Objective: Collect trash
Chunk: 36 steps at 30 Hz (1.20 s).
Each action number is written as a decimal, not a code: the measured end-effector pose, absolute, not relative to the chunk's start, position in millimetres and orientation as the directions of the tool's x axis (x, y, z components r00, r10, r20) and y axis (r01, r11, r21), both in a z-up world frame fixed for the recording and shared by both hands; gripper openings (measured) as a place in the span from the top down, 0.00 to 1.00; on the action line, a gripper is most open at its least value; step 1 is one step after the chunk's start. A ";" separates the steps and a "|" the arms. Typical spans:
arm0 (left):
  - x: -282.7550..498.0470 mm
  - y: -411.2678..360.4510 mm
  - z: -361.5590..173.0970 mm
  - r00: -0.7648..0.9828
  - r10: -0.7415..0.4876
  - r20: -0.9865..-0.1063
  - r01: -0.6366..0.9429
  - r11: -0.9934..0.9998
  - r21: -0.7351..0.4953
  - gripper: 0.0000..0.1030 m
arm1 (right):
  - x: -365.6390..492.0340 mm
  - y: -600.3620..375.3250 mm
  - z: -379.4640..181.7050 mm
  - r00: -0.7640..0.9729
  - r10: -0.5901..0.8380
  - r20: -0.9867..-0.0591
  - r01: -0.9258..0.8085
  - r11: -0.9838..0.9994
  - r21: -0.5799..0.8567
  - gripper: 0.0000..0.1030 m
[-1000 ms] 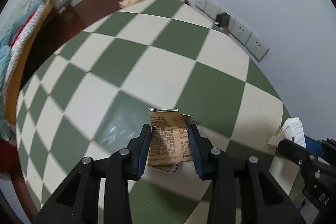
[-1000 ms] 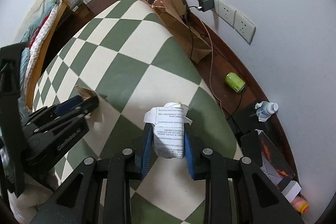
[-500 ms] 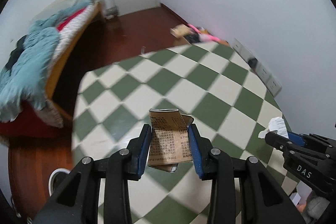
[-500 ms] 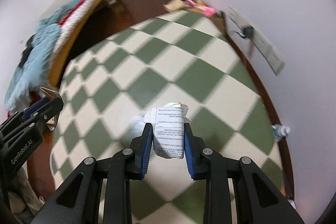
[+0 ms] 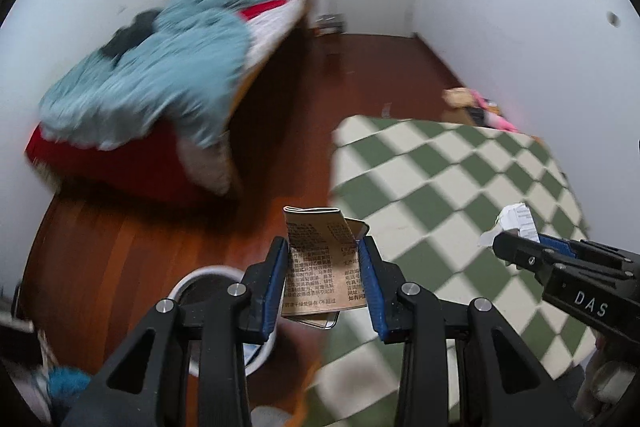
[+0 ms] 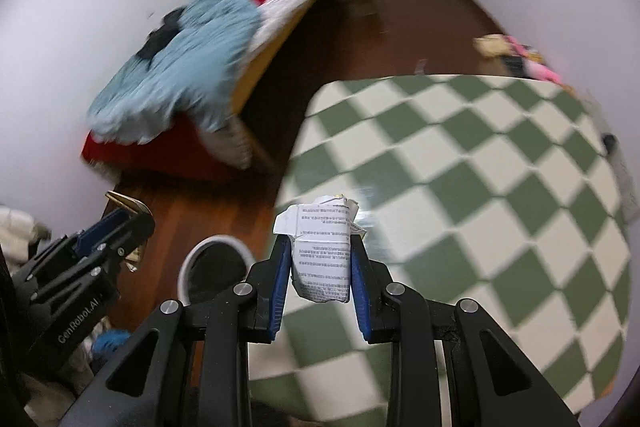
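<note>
My left tool (image 5: 323,269) grips brown printed paper (image 5: 320,259), right tool (image 6: 319,263) white paper (image 6: 322,255); I'll release squarely over the white bin (image 6: 216,247).

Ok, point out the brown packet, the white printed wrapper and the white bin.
brown packet (image 5: 320,267), left wrist view, on its printed face between the left tongs.
white printed wrapper (image 6: 322,263), right wrist view, on its text-covered front.
white bin (image 6: 188,263), right wrist view, on its left rim.
</note>
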<state>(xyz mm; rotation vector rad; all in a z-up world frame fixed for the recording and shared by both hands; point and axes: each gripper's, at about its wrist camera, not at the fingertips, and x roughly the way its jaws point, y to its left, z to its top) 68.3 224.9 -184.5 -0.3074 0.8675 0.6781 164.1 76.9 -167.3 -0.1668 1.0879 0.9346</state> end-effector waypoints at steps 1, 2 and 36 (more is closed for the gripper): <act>51.0 240.5 -191.1 0.439 0.420 -0.794 -0.686 0.727 0.006 0.68 | 153.6 92.3 -170.8 0.117 0.564 -0.817 -0.732 0.605 0.313 0.71; 39.4 250.4 -196.1 0.429 0.417 -0.802 -0.703 0.711 -0.006 0.68 | 142.9 108.8 -175.5 0.092 0.562 -0.822 -0.745 0.586 0.318 0.71; -105.6 443.9 -409.7 0.164 0.147 -0.975 -0.910 0.404 -0.092 0.09 | 2.0 362.4 -452.0 -0.156 0.091 -0.984 -0.884 0.431 0.180 0.17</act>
